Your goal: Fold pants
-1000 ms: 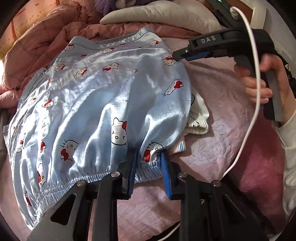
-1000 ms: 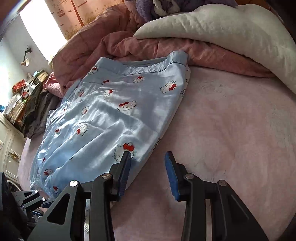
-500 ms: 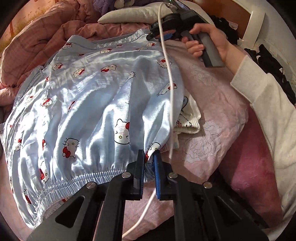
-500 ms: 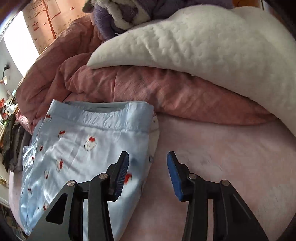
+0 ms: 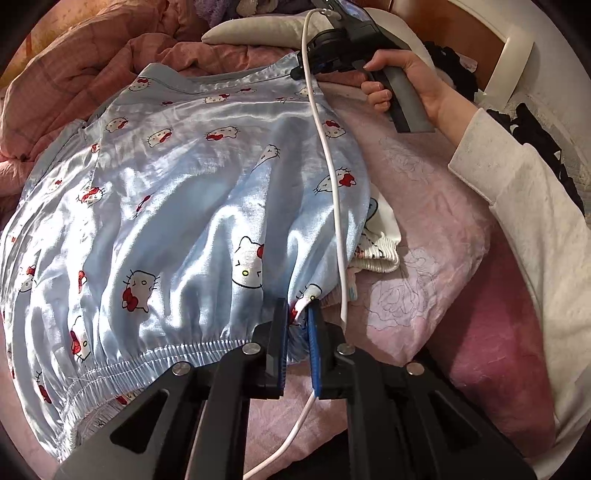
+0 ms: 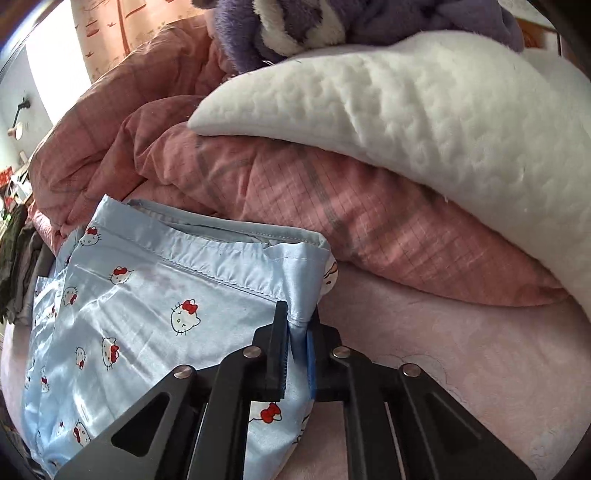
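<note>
From the left wrist view, the light blue satin pants with a red-bowed cat print (image 5: 192, 206) lie spread over a pale pink bed sheet with faint flower outlines (image 5: 436, 206). The left gripper (image 5: 298, 325) has its jaws pressed together, pinching the gathered elastic edge of the pants at the near corner. A white ribbed garment (image 5: 380, 247) pokes out from under the pants' right edge. A white cable (image 5: 325, 147) runs across the satin. At the far corner a hand (image 5: 410, 81) in a cream fleece sleeve (image 5: 524, 206) holds the right gripper (image 5: 301, 72) at the hem. A rumpled salmon-pink quilt (image 5: 74, 66) is heaped behind, and a grey-white pillow (image 5: 266, 31) lies on it.

From the right wrist view, the right gripper (image 6: 298, 321) has its jaws clamped on the folded hem corner of the pants (image 6: 155, 314), which rest on the bed sheet (image 6: 461, 350) just in front of the quilt (image 6: 280, 184). A thick white quilted pillow (image 6: 424, 110) lies over the quilt, with a purple and white plush blanket (image 6: 295, 26) above it. At left are a bright window (image 6: 55, 55), a peach curtain (image 6: 114, 33) and dark clothes (image 6: 14, 258).
</note>
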`<state>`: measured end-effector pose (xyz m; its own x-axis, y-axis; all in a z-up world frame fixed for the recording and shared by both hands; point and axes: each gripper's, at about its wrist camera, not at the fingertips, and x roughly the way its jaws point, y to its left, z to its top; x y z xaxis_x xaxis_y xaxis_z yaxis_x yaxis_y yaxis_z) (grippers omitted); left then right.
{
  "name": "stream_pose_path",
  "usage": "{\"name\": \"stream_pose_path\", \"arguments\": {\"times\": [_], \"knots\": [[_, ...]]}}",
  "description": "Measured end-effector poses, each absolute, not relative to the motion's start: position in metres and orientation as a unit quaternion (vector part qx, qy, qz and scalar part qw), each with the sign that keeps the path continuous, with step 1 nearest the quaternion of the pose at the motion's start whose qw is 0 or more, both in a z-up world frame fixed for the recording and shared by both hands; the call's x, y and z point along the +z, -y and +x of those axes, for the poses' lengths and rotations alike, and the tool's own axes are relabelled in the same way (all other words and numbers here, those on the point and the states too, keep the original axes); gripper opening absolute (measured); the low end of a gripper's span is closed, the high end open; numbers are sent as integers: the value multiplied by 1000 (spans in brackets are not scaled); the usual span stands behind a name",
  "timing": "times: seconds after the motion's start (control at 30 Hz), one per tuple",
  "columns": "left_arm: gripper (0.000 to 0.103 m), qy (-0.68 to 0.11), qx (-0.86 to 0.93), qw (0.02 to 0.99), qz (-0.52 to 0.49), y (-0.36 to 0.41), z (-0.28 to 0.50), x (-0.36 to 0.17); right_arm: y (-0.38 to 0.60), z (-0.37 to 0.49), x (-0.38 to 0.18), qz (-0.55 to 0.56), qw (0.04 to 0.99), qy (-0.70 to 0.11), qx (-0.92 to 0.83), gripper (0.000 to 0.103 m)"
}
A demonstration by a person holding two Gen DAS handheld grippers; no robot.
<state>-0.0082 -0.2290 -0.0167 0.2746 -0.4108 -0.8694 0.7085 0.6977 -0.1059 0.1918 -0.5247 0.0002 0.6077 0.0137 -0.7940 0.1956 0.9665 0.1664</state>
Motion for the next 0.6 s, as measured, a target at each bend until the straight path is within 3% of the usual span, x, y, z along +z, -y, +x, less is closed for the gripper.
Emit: {"name": "stream_pose_path", "arguments": {"times": [0.6], "knots": [[7,-461,-354,807,105,184,-15,2,428,212,55,-2,901,-433,-39,5]]}}
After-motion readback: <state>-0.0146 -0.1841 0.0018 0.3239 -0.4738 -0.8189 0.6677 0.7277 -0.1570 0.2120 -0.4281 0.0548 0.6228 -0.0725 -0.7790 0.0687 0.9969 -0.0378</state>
